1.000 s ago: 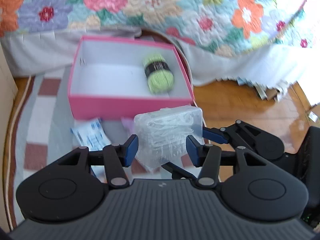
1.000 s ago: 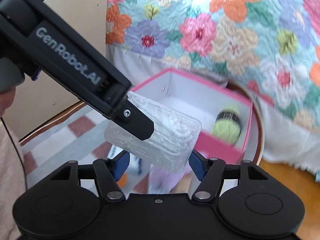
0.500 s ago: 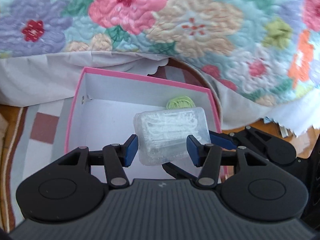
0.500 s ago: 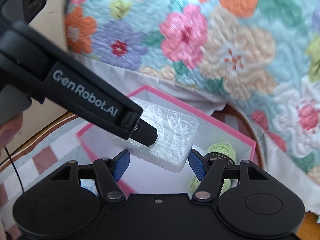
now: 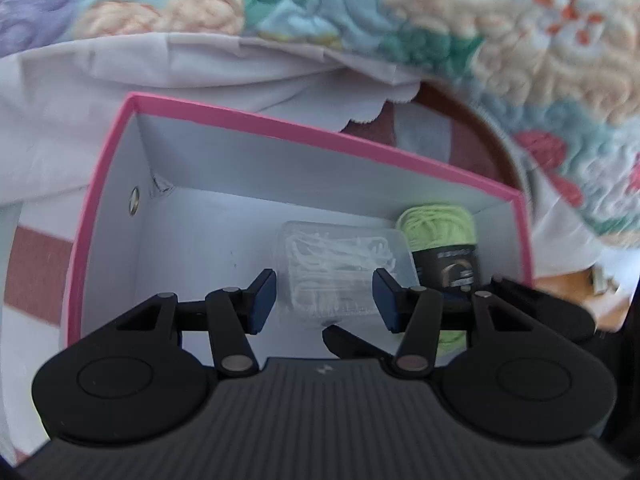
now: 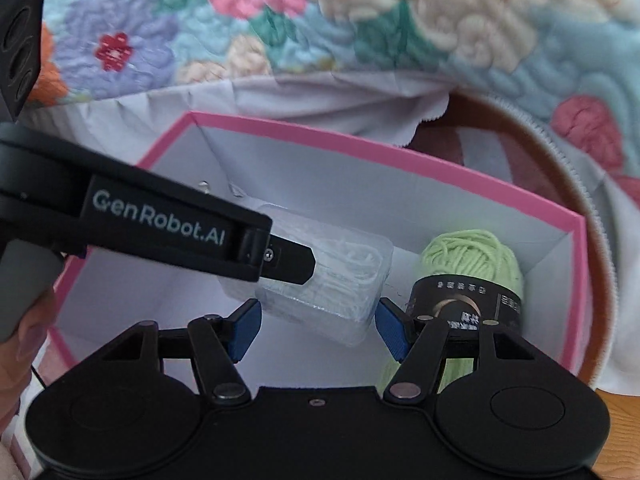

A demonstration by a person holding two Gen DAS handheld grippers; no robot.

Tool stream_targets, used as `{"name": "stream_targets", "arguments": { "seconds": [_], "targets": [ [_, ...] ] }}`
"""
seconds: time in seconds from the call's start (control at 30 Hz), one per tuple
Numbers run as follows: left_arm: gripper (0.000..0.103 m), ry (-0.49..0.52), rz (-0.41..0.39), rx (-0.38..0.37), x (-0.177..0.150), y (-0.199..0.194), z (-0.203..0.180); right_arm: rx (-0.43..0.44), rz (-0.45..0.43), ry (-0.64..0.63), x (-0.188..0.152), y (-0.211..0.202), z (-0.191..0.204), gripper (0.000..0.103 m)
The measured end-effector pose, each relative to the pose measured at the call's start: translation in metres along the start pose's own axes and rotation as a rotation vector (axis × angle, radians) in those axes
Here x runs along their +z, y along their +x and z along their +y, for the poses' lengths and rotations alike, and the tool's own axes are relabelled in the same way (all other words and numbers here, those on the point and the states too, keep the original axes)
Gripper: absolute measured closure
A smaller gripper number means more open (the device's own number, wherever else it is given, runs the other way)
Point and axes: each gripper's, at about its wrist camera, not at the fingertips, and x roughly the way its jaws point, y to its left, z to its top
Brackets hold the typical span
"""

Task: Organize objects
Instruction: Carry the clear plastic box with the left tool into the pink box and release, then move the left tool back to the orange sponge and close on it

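A clear plastic box of white floss picks [image 5: 340, 268] rests inside the pink box [image 5: 304, 130], next to a green yarn ball [image 5: 444, 240] with a black label. My left gripper [image 5: 324, 300] is open, its blue pads either side of the clear box with gaps showing. In the right wrist view the clear box [image 6: 352, 276] sits between my right gripper's [image 6: 318, 328] open blue pads, partly hidden by the left gripper's black finger. The yarn ball [image 6: 472, 264] lies to its right. The pink box wall [image 6: 360, 144] rings both.
A floral quilt [image 5: 400, 20] with a white sheet hangs behind the pink box. A checked rug [image 5: 36, 272] lies at the left. Wooden floor [image 5: 580, 292] shows at the right.
Both grippers carried the clear box up over the pink box and lowered it inside beside the yarn. The left pads have spread apart from the box.
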Motion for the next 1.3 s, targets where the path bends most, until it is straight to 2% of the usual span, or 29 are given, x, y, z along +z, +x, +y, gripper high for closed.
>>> {"name": "stream_targets", "arguments": {
  "seconds": [0.17,0.3,0.4,0.47,0.6,0.73,0.9,1.0,1.03,1.2,1.3],
  "targets": [
    [0.053,-0.002,0.013,0.013,0.003,0.015,0.002,-0.005,0.046,0.013,0.009,0.017,-0.003,0.037],
    [0.053,-0.004,0.029,-0.004,0.004,0.019,0.003,-0.094,0.095,0.026,0.015,0.027,-0.004,0.058],
    [0.055,-0.002,0.021,-0.005,0.002,0.021,0.001,-0.090,0.086,0.056,0.015,0.026,-0.007,0.063],
    [0.069,0.007,0.021,0.014,0.001,0.026,-0.003,-0.076,0.071,0.055,0.011,0.019,-0.006,0.063],
    [0.074,-0.003,0.031,-0.037,-0.001,0.034,-0.012,-0.040,0.026,0.045,-0.002,-0.006,0.001,0.063],
    [0.074,0.006,0.016,-0.018,-0.005,0.034,-0.024,-0.027,-0.028,0.008,-0.019,-0.038,0.007,0.061],
    [0.073,0.041,-0.016,0.014,-0.013,0.008,-0.033,-0.018,-0.103,0.004,-0.038,-0.072,0.007,0.060],
    [0.066,0.070,-0.036,0.036,-0.019,-0.017,-0.040,-0.019,-0.138,-0.006,-0.040,-0.092,0.010,0.057],
    [0.060,0.077,-0.041,0.041,-0.022,-0.027,-0.042,-0.018,-0.149,-0.009,-0.041,-0.097,0.011,0.056],
    [0.052,0.110,-0.037,0.089,-0.037,-0.086,-0.044,0.001,-0.202,-0.017,-0.051,-0.137,0.025,0.050],
    [0.048,0.131,-0.050,0.122,-0.047,-0.125,-0.045,-0.025,-0.210,-0.041,-0.058,-0.163,0.038,0.050]
  ]
}}
